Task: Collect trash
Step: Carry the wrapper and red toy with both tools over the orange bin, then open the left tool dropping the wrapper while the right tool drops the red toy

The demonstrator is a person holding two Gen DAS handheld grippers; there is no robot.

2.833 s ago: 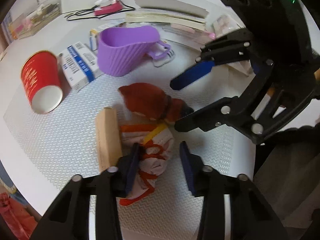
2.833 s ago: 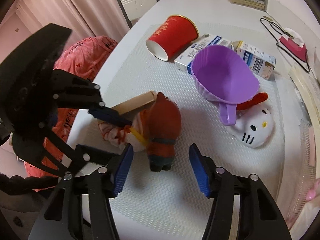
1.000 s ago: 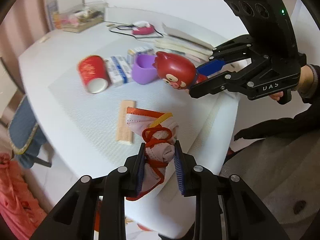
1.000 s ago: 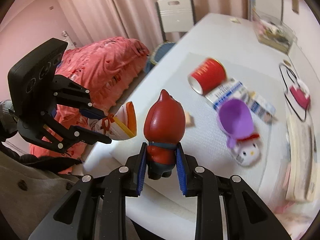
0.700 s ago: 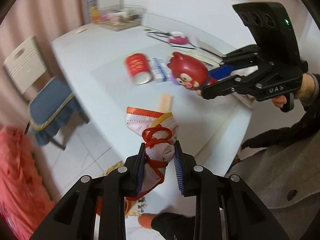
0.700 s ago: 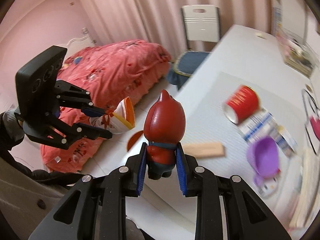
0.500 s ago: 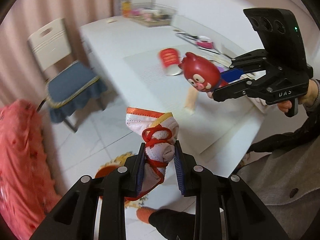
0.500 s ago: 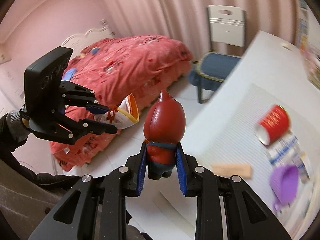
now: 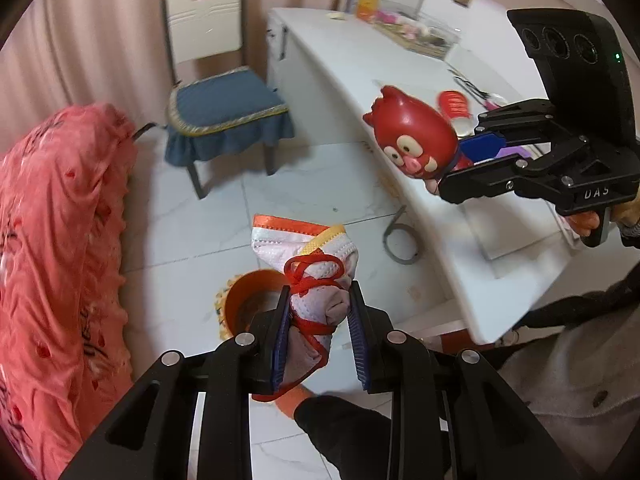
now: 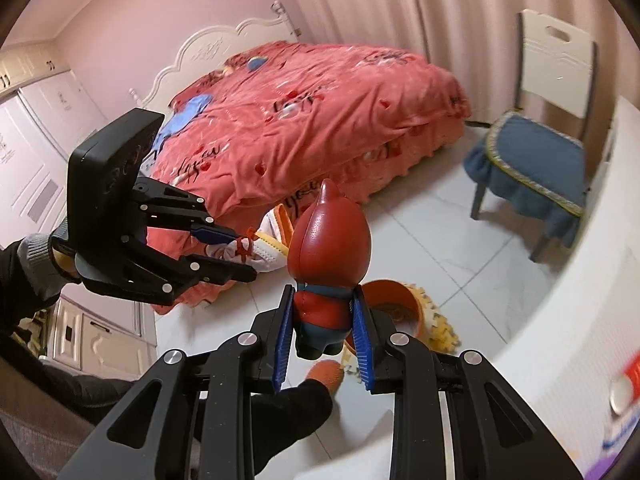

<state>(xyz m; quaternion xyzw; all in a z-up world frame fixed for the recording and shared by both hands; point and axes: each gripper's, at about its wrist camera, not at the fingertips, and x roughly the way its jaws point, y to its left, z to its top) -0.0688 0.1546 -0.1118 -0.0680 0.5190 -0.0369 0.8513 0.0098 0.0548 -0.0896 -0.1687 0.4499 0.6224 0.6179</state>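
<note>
Left claw: your left claw (image 9: 318, 328) is pinching the bundled cloth mask (image 9: 316, 276) at its tied lower end, blue pads pressed on both sides (a red string is knotted round the bundle).
Mask position: you hold it in the air over the floor, its orange-edged open end pointing away from you, right above the orange bin (image 9: 250, 304) in the left wrist view.
Right claw: your right claw (image 10: 322, 330) is clamped on the lower body of the red toy figure (image 10: 330, 248), which stands upright between the pads with its pointed top up.
Toy position: it is off the worktop (image 9: 400, 120) and held in the air over the floor; in the left wrist view its face (image 9: 412, 152) looks toward the near left, out in front of the worktop's edge.
Bin: the orange bin (image 10: 390, 304) sits on the white tiled floor just behind the toy in the right wrist view (yellow litter lies around its base).
Claws relative: the left claw (image 10: 236, 254) is left of the toy, the mask nearly touching its side in the picture; real contact cannot be told.
Surroundings: a pink-covered bed (image 10: 304, 120) fills the far left, a chair with a blue cushion (image 9: 224, 100) stands by the far end of the worktop, and a red paper cup (image 9: 456, 106) lies on the worktop behind the toy.
</note>
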